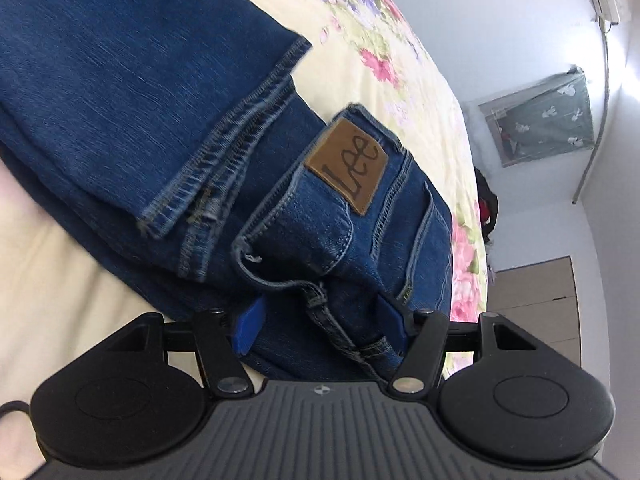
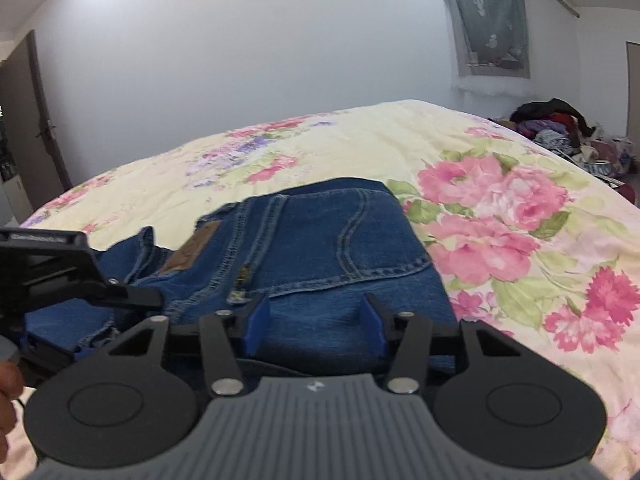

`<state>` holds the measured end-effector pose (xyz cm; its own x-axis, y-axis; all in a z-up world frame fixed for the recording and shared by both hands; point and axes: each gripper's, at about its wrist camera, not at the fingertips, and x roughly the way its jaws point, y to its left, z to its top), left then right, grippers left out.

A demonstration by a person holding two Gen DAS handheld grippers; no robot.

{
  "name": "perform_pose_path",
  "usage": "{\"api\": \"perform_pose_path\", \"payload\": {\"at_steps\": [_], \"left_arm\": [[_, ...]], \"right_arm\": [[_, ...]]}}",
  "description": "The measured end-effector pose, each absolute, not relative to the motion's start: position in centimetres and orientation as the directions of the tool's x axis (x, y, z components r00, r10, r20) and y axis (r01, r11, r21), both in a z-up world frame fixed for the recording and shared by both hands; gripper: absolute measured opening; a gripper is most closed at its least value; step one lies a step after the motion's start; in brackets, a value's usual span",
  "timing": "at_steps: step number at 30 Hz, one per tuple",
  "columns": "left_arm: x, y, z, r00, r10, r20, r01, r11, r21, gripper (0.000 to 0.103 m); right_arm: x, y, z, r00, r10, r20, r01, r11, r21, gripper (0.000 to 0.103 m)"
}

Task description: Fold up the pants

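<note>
Blue jeans (image 1: 120, 92) lie folded on a floral bedspread (image 1: 360, 20), leg hems laid over the seat near a brown Lee patch (image 1: 348, 164). My left gripper (image 1: 320, 320) is open, its blue fingers (image 1: 250, 326) straddling the waistband at the belt loop. In the right wrist view the jeans (image 2: 320, 248) show the back pocket and patch. My right gripper (image 2: 316, 320) is open, its fingers (image 2: 256, 326) on either side of the denim edge. The left gripper's body (image 2: 60, 272) shows at the left of that view.
The bedspread (image 2: 500, 208) stretches around the jeans. A pile of clothes (image 2: 560, 128) lies past the bed's far right. A curtained window (image 2: 484, 16) is on the white wall, and a door (image 2: 28, 120) stands at the left.
</note>
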<state>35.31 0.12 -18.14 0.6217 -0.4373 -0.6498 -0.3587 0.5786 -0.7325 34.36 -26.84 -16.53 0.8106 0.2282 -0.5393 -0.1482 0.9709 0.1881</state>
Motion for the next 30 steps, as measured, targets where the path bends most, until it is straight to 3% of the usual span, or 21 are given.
{"api": "perform_pose_path", "payload": {"at_steps": [5, 8, 10, 12, 19, 24, 30], "left_arm": [[36.8, -0.1, -18.4, 0.611, -0.435, -0.662, -0.362, 0.590, -0.722, 0.074], [37.4, 0.5, -18.8, 0.607, -0.458, -0.649, -0.378, 0.552, -0.743, 0.075], [37.6, 0.8, -18.8, 0.610, -0.465, -0.642, -0.379, 0.540, -0.751, 0.067], [37.5, 0.6, -18.3, 0.618, -0.430, -0.658, -0.368, 0.581, -0.726, 0.040], [36.3, -0.1, -16.1, 0.671, -0.419, -0.612, -0.274, 0.627, -0.729, 0.014], [34.7, -0.4, -14.6, 0.703, -0.401, -0.587, -0.217, 0.666, -0.714, 0.013], [34.2, -0.2, -17.9, 0.644, -0.381, -0.664, -0.288, 0.682, -0.672, 0.014]], "right_arm": [[34.7, -25.6, -17.5, 0.798, 0.183, -0.574, -0.167, 0.983, 0.081, 0.043], [34.8, -26.2, -17.4, 0.793, 0.211, -0.571, -0.166, 0.977, 0.130, 0.044], [34.9, -26.6, -17.4, 0.790, 0.223, -0.572, -0.162, 0.974, 0.156, 0.045], [34.8, -26.6, -17.3, 0.791, 0.228, -0.568, -0.165, 0.973, 0.162, 0.045], [34.6, -26.6, -17.0, 0.797, 0.269, -0.540, -0.193, 0.962, 0.194, 0.045], [34.0, -26.3, -16.2, 0.816, 0.305, -0.492, -0.236, 0.951, 0.199, 0.045], [34.0, -25.3, -16.4, 0.796, 0.336, -0.504, -0.287, 0.942, 0.175, 0.045]]}}
